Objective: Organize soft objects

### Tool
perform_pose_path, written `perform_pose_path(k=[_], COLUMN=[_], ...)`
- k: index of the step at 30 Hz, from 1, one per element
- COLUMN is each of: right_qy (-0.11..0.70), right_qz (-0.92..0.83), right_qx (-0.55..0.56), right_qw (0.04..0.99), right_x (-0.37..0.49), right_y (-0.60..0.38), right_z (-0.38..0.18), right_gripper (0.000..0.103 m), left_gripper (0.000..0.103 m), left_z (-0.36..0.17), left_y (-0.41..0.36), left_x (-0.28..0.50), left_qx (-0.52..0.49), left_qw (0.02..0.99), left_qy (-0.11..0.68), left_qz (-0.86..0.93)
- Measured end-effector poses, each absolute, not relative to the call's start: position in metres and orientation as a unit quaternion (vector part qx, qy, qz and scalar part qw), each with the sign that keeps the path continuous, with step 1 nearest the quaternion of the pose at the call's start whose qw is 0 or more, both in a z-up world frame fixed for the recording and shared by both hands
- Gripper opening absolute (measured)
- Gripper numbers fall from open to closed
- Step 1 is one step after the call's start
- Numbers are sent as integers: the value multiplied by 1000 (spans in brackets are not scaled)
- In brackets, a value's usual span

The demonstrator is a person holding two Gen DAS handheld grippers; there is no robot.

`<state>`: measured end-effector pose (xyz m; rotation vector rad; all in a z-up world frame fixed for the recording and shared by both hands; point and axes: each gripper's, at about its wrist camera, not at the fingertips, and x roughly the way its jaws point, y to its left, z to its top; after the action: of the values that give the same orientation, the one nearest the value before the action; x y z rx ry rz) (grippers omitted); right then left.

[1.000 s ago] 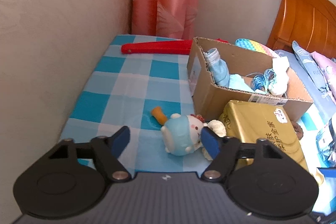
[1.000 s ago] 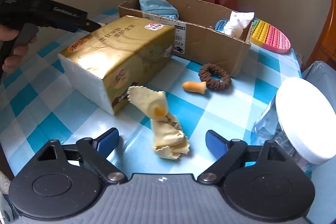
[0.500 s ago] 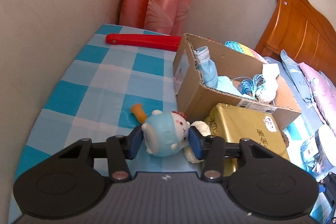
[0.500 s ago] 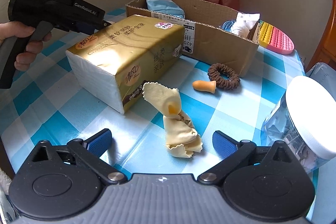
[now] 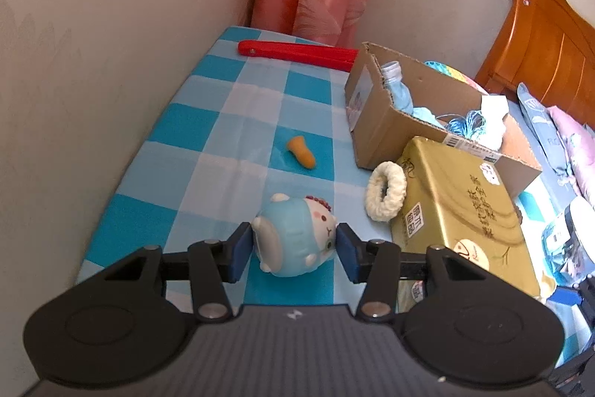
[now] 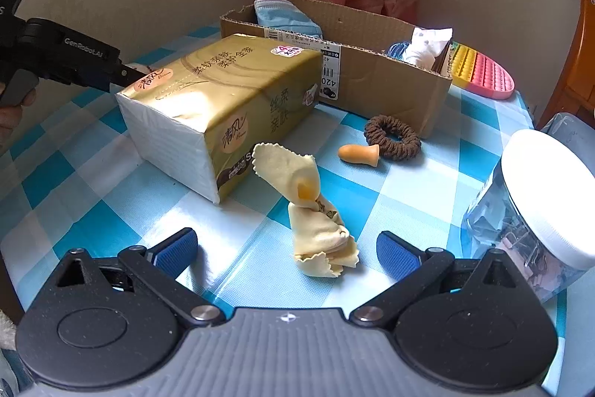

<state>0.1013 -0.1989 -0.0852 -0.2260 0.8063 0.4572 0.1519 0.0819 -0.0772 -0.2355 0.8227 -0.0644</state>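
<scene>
A round blue and white squishy toy (image 5: 297,233) sits between the blue pads of my left gripper (image 5: 293,250). Both pads press on its sides, though the jaws are opening slightly. It is held off the checked tablecloth (image 5: 238,106), short of the orange earplug (image 5: 302,152) and the white scrunchie (image 5: 385,190). My right gripper (image 6: 286,248) stands wide open low over the table. A crumpled yellow cloth (image 6: 316,226) lies between its fingers, untouched. The cardboard box (image 5: 386,125) holds a blue mask, blue yarn and a white cloth.
A gold tissue pack (image 6: 223,92) lies in front of the box (image 6: 379,80). A brown scrunchie (image 6: 392,137) and a second orange earplug (image 6: 359,154) lie beside it. A clear jar with a white lid (image 6: 543,196) stands at right. A red tool (image 5: 297,50) lies by the curtain; a wall runs along the left.
My left gripper closed on the squishy toy and drew it up and back from the earplug and white scrunchie. My right gripper's jaws widened a little and stayed over the yellow cloth.
</scene>
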Motion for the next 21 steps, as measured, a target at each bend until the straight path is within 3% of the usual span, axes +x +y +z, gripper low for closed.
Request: perform_pose_path(k=[12,16,20,21], right_qy=[383,381,384,384], right_qz=[226,230,221,216], right_qx=[-111,-115,-113,-111], right_qw=[888,888,889,891], right_x=[104,109,112,112], right_y=[-200,-200,-202,-203], right_z=[-85,-81,-78,-77], right_gripper=[103,85,73,65], left_gripper=[51,51,50,50], left_z=[-86,-87,-88,-87], left_y=[82,82,83,83], left_x=[164,167,168,169], left_qx=[-119,-123,-125,-124], left_qw=[909,909,909,909], left_qy=[399,398,397,397], left_qz=[-20,-18,-19,-19])
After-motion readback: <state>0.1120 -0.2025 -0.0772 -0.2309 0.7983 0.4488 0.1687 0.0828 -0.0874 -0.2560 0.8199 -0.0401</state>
